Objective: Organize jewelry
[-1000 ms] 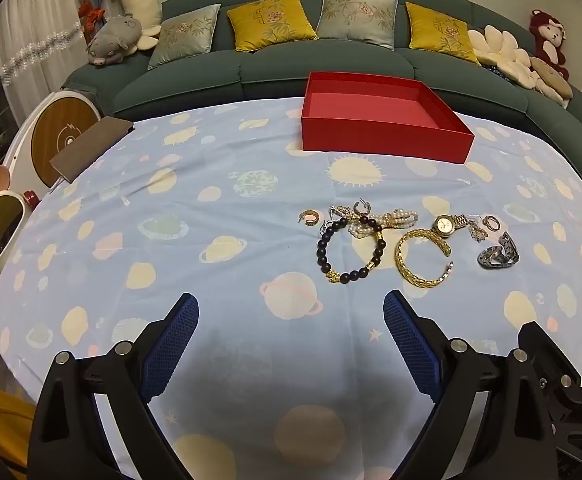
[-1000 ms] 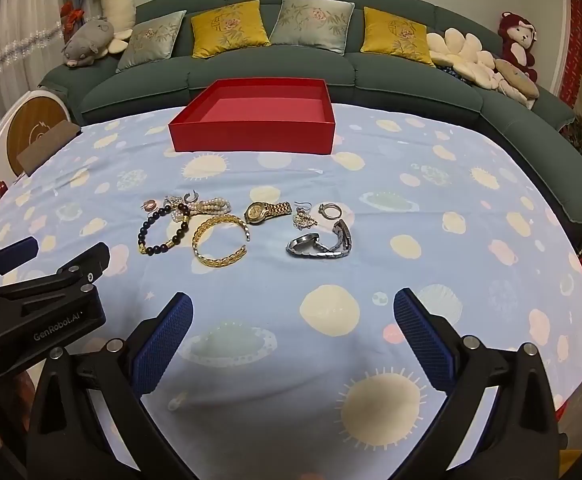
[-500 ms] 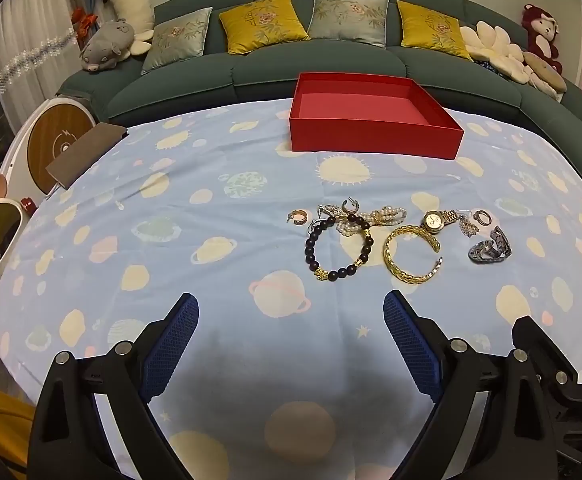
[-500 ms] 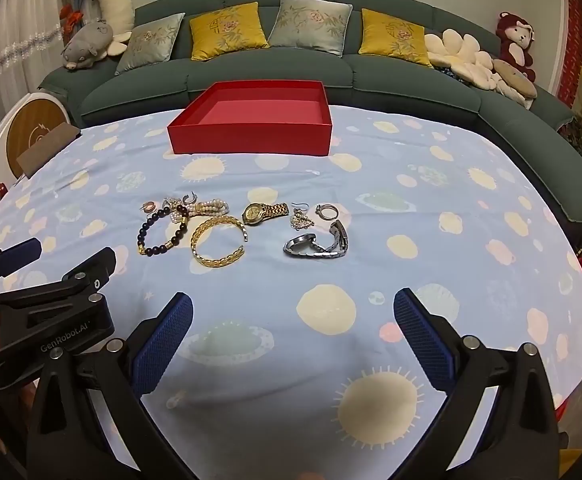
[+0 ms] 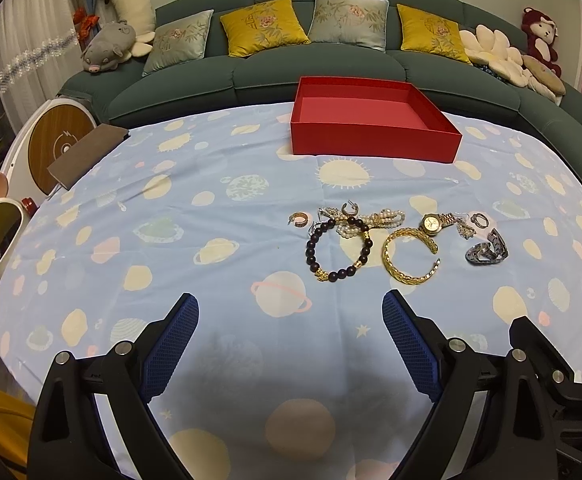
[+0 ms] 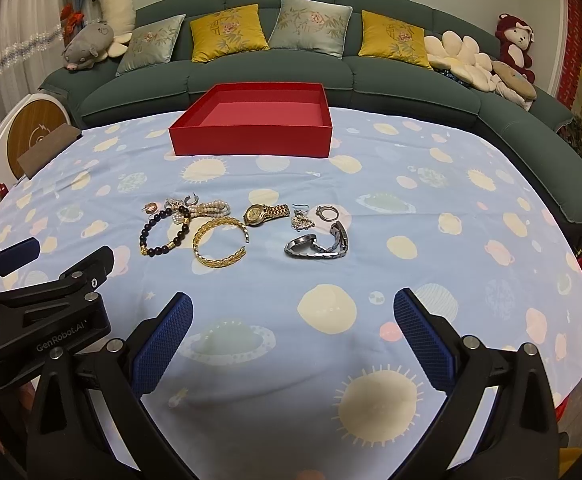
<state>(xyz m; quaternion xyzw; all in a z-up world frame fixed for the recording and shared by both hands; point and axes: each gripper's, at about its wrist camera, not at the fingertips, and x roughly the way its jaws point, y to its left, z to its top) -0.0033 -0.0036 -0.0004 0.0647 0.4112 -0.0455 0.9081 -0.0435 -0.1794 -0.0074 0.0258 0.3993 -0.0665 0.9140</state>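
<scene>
Hovering low in frame, left gripper (image 5: pixel 291 320) and right gripper (image 6: pixel 293 318) have fingers spread, empty; jewelry (image 6: pixel 219 236) mid-frame, red box (image 6: pixel 251 136) above.

Red box (image 6: pixel 251 140), shallow, open and empty, upper middle of the frame on the surface (image 6: pixel 411 280). Below it, mid-frame, a loose row of jewelry. From left: small copper ring (image 6: pixel 151 208); dark bead bracelet (image 6: pixel 165 232) with gold beads, lying flat; pearl bracelet (image 6: pixel 211 209) bunched just above, touching the bead one; open gold cuff (image 6: pixel 221 242) lying flat; gold watch (image 6: pixel 266 213) face up; small pearl earring (image 6: pixel 302 220); silver ring (image 6: pixel 327 212); silver watch (image 6: pixel 319 245) on its side, farthest right.
</scene>
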